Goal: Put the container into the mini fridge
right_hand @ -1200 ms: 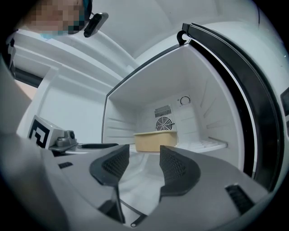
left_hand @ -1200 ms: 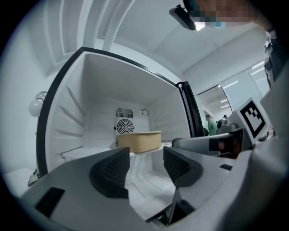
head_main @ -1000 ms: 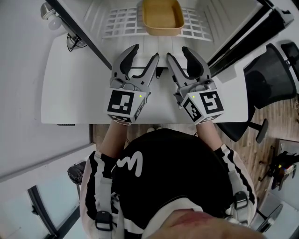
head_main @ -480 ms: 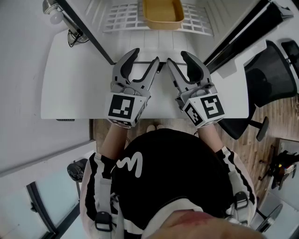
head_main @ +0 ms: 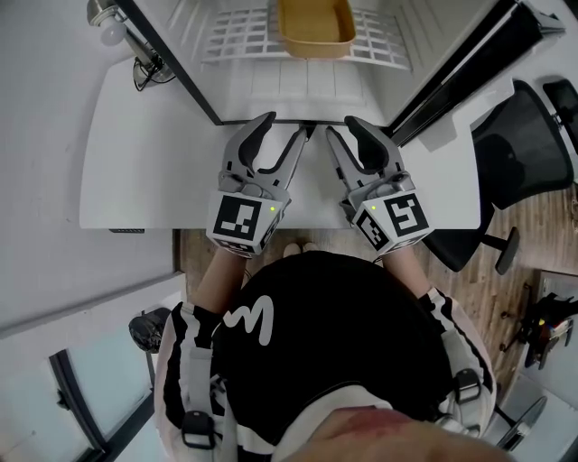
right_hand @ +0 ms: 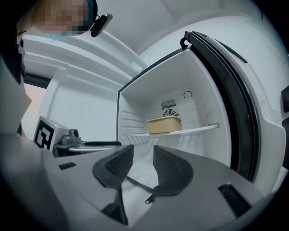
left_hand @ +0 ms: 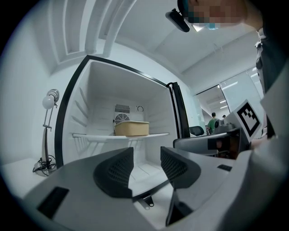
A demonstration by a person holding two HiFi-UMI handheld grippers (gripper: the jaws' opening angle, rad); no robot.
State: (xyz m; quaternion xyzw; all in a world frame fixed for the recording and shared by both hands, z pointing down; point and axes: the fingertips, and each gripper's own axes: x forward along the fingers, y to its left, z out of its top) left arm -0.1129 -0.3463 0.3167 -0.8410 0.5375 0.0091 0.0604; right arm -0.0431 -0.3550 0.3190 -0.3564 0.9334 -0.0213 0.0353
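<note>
A tan container (head_main: 314, 27) sits on the white wire shelf (head_main: 235, 41) inside the open mini fridge; it also shows in the left gripper view (left_hand: 131, 128) and the right gripper view (right_hand: 164, 125). My left gripper (head_main: 284, 131) (left_hand: 146, 158) and right gripper (head_main: 343, 131) (right_hand: 143, 158) hover side by side at the fridge's front threshold, pointing level into it, well short of the container. Both sets of jaws have just been closing. They still stand apart with nothing between them.
The fridge door (head_main: 461, 63) stands open to the right. A desk lamp (head_main: 108, 23) stands at the left on the white table (head_main: 135, 162). A black office chair (head_main: 524, 144) is at the right. The person's body fills the lower head view.
Both grippers have drawn back from inside the fridge opening to its threshold and sunk a little. Their jaws have narrowed. The container has stayed on the shelf.
</note>
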